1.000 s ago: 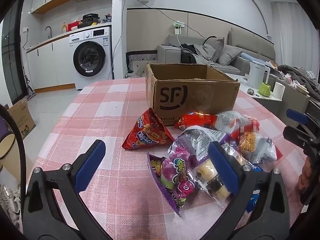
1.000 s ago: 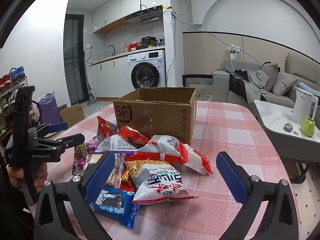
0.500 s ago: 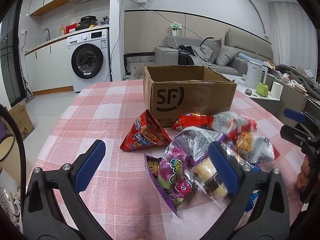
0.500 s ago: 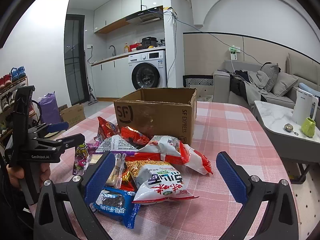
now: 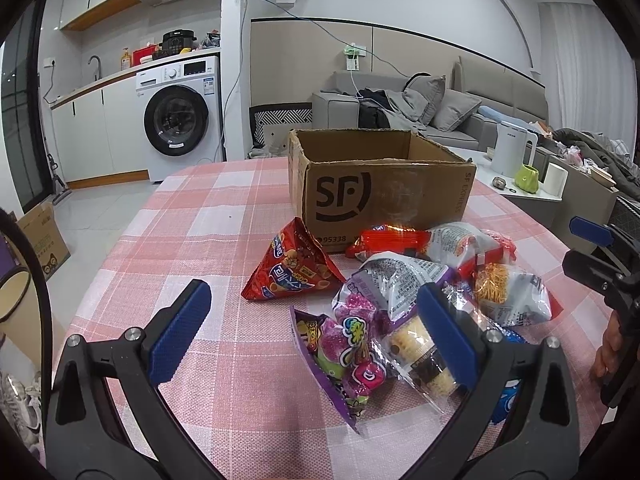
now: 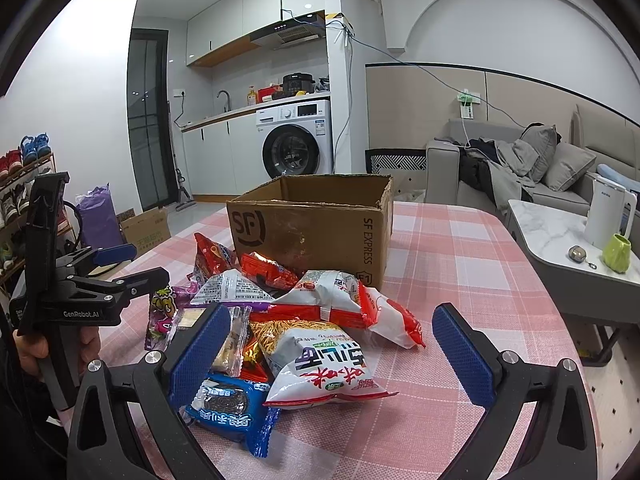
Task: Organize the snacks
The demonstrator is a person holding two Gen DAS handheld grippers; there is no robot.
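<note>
So both are spread wide and holding nothing: left hand-held gripper (image 5: 314, 330), right hand-held gripper (image 6: 332, 350). Just past them the snack packets (image 6: 320, 344) sit piled on the checkered bench (image 5: 224, 240), touching the open cardboard box (image 5: 384, 196) behind.

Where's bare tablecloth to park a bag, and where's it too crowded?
Free: the cloth left of the red triangular bag, running back past the box, and the cloth right of the noodle bag toward the table's right edge. Crowded: the snack pile directly in front of the box. Both grippers are open.
</note>
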